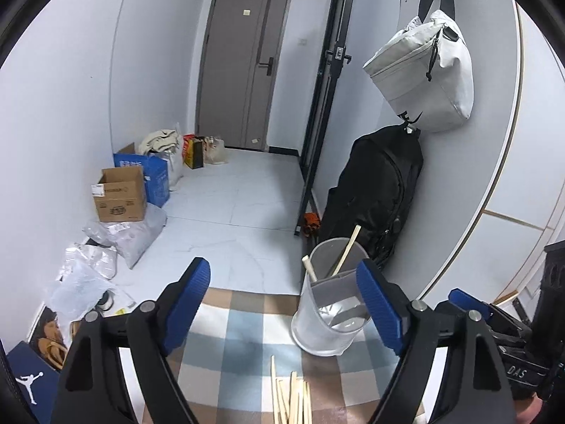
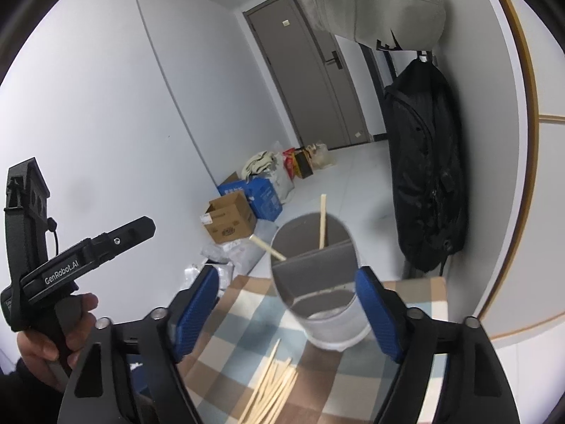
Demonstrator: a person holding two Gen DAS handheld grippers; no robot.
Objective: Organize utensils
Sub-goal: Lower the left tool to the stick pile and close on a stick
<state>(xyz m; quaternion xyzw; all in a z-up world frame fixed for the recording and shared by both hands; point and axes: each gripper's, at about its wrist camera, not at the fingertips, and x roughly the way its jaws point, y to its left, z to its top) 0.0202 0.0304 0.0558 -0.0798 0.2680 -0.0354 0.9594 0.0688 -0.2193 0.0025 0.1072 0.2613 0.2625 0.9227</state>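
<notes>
Right wrist view: right gripper [image 2: 286,312] spread wide, empty. Chopsticks [image 2: 272,385] loose just below, holder [image 2: 317,282] straight ahead with two inside. Left gripper [image 1: 286,304] also spread, probably lining up another grab.

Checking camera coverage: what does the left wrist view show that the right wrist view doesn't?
Left wrist only: the left gripper, open and empty, and a mirror frame standing beside the door.
Right wrist only: the right gripper, open and empty, and the hand gripping the other tool's handle.
Both: the utensil holder with two chopsticks inside, the loose chopstick pile, and the checked cloth.
</notes>
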